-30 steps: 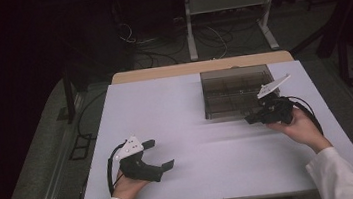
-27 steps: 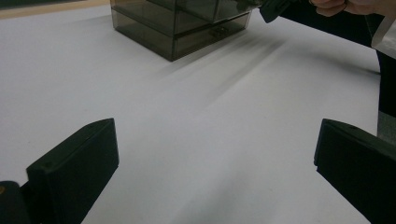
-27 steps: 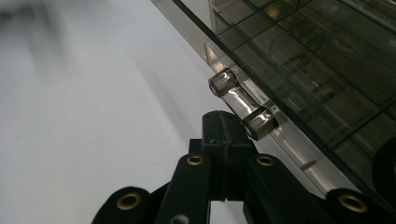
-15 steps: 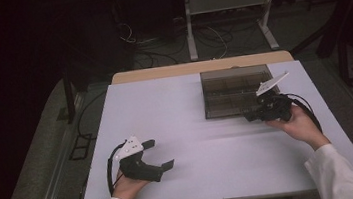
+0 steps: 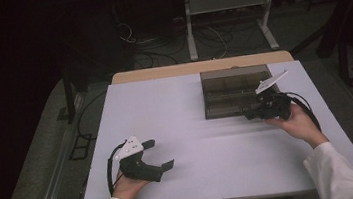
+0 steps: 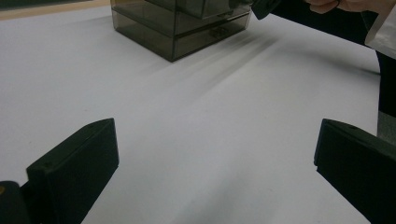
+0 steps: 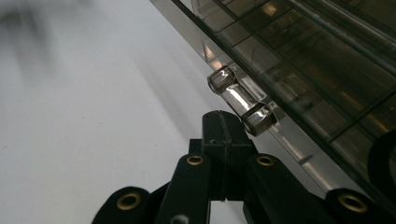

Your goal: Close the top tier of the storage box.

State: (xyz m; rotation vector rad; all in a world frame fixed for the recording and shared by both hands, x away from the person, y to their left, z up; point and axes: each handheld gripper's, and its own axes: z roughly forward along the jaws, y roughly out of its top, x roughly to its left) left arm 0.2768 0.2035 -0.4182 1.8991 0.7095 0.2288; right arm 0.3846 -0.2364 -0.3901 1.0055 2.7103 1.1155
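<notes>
A white table (image 5: pixel 194 142) carries a smoky, see-through drawer box (image 5: pixel 231 90) at its far right. The left gripper (image 5: pixel 158 154), jaws spread wide, rests near the front left. The right gripper (image 5: pixel 248 116), jaws pressed together and empty, sits just under the drawer's clear bar handle (image 7: pixel 240 100).

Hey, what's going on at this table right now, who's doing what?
A person sits at a white table with a hand-held gripper in each hand. The right hand-held gripper is shut with nothing between its jaws, its tip right beside the clear handle on the front of a smoky see-through drawer box; it is not gripping the handle. The left hand-held gripper rests near the person's edge of the table, jaws wide open and holding nothing.
</notes>
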